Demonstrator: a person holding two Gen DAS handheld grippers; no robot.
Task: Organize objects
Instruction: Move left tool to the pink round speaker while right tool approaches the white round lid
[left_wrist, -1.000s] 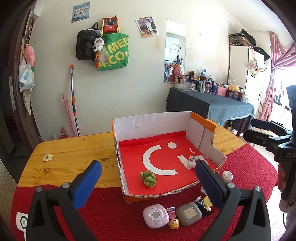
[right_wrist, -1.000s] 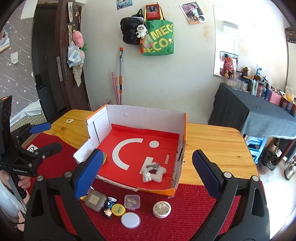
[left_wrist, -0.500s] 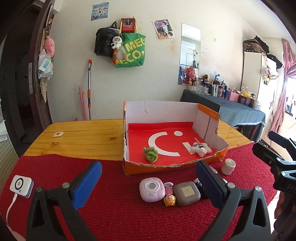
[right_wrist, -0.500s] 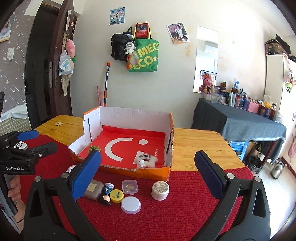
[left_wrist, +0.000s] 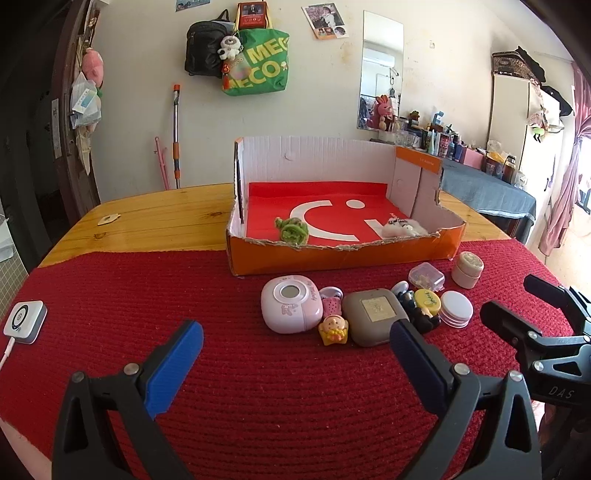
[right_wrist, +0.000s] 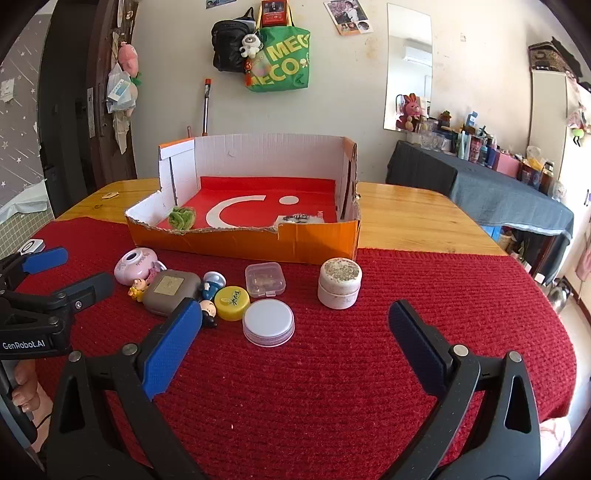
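- Tongs, left gripper (left_wrist: 295, 339): blue pads spread wide, nothing between them, bare red mat (left_wrist: 110, 295) under the gap.
- Tongs, right gripper (right_wrist: 295, 317): jaws at full spread, empty; they hang over the mat with no object touched.
- Cluster of small items lies just ahead of both grippers, on the mat, in front of the cardboard box (right_wrist: 243, 242).
- Ahead of the left gripper, between its fingertips: pink round case (left_wrist: 290, 304), small doll figure (left_wrist: 333, 326), grey-brown square case (left_wrist: 375, 317). The grey case sits just beside the right-hand blue pad.
- Ahead of the right gripper: white flat lid (right_wrist: 268, 322) between the fingertips and nearest them; yellow cap (right_wrist: 232, 298) touching its left edge; clear plastic box (right_wrist: 265, 279) just behind; white jar (right_wrist: 340, 282) beyond, toward the right pad.
- Dark-haired figurine (right_wrist: 208, 312) just beside the left-hand pad of the right gripper.
- Box stands open-topped beyond the cluster, red liner inside. Contents: green fuzzy item (left_wrist: 291, 229) at left, white plush (left_wrist: 402, 228) at right, well apart.
- White puck on a cable (left_wrist: 24, 320) far left of the left gripper, on the mat edge.
- Right gripper visible at the right margin of the left wrist view; left one at the left margin of the right wrist view, a hand (right_wrist: 27, 387) under it.
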